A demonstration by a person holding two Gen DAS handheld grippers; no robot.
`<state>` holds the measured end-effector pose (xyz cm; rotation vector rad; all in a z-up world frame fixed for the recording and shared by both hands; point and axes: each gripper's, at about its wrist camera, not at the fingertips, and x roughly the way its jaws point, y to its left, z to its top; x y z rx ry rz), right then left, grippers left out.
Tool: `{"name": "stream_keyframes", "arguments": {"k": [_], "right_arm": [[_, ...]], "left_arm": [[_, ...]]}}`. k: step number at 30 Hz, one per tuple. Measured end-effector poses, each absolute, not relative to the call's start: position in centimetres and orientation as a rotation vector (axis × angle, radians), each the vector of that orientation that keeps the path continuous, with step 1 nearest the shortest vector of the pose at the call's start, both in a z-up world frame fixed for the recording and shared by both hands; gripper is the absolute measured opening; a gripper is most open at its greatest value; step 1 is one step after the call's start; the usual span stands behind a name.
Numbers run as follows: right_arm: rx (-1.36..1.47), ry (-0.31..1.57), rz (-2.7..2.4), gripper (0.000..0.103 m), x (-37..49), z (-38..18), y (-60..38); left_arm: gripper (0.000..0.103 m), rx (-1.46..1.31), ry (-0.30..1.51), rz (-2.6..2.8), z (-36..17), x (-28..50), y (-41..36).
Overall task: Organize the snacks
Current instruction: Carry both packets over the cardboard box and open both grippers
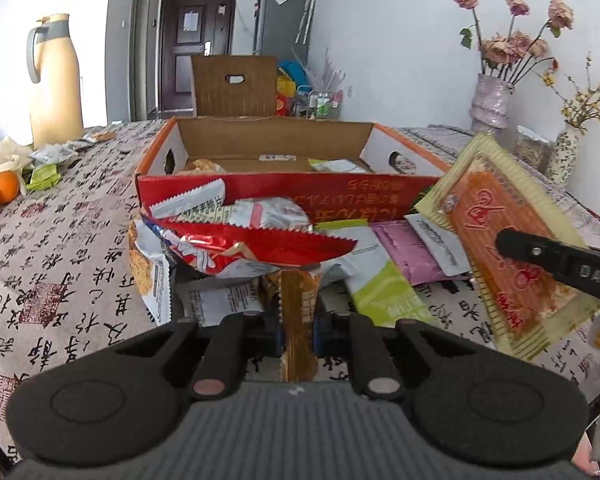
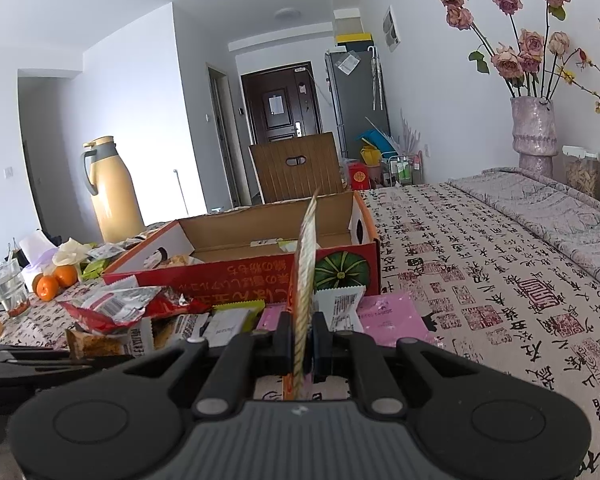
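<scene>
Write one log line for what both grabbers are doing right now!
left gripper: shut on brown snack packet | right gripper: shut on orange-and-gold flat packet | red cardboard box: open, few snacks inside

My right hand-held gripper (image 2: 305, 350) is clamped on a flat packet (image 2: 306, 268), held edge-on and upright. Behind it stands the open red box (image 2: 260, 276) on the patterned surface (image 2: 480, 280). Loose snacks (image 2: 140, 312) are piled against the box's near side, a pink packet (image 2: 388, 316) lying at their right end.
</scene>
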<state>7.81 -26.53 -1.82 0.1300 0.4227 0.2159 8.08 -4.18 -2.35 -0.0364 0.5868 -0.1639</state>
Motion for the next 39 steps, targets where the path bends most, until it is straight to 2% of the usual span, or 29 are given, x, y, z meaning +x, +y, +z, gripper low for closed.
{"name": "stream_keyframes", "arguments": {"k": [21,39], "right_arm": [[0.108,0.349,0.233,0.009,5.0,0.6,-25.9],[0.099,0.301,0.235,0.009,8.8,2.7,-25.3]], "left_arm": [[0.012,0.013,0.383,-0.264,2.8,2.3,-6.1],[0.012,0.020,0.289,-0.209,6.6,6.9,-5.5]]}}
